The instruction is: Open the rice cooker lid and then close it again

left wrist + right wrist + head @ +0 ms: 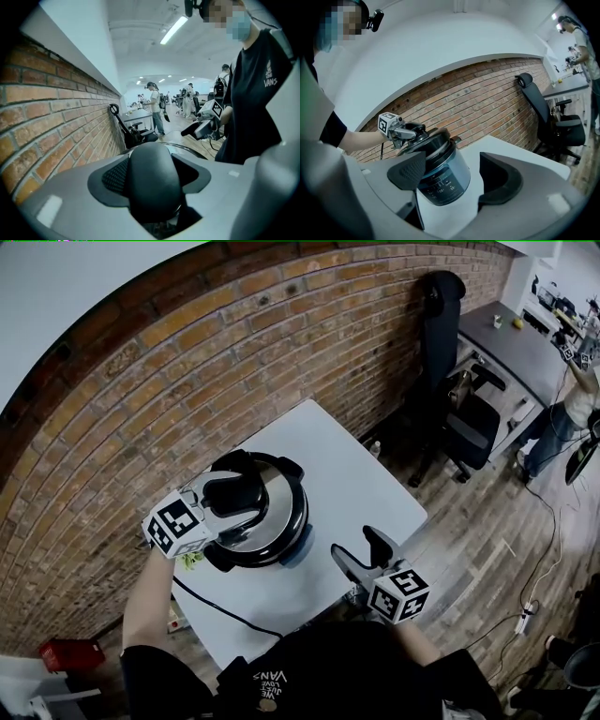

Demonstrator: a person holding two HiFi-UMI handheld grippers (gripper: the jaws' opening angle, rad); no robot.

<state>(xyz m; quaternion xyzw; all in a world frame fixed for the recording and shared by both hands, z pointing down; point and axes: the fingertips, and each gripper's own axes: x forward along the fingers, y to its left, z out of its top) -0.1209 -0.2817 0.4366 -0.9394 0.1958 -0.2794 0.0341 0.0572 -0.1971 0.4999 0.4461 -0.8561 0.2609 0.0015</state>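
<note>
The rice cooker [277,527], silver and black, stands on the white table [347,465]. My left gripper [232,499] reaches over it from the left. Its jaws close round the black lid handle [234,489], which fills the gap between the pads in the left gripper view, handle [154,180]. In the right gripper view the lid [433,140] sits tilted on the pot [445,178], with the left gripper [407,133] on top of it. My right gripper [361,546] hangs over the table's near right corner, apart from the cooker. It is open with nothing between its fingers [410,168].
A black cord [220,607] runs from the cooker across the table's near edge. A brick wall [141,409] stands behind the table. A black office chair [459,418] is at the right, a red box [70,652] on the floor at the left. People stand far back.
</note>
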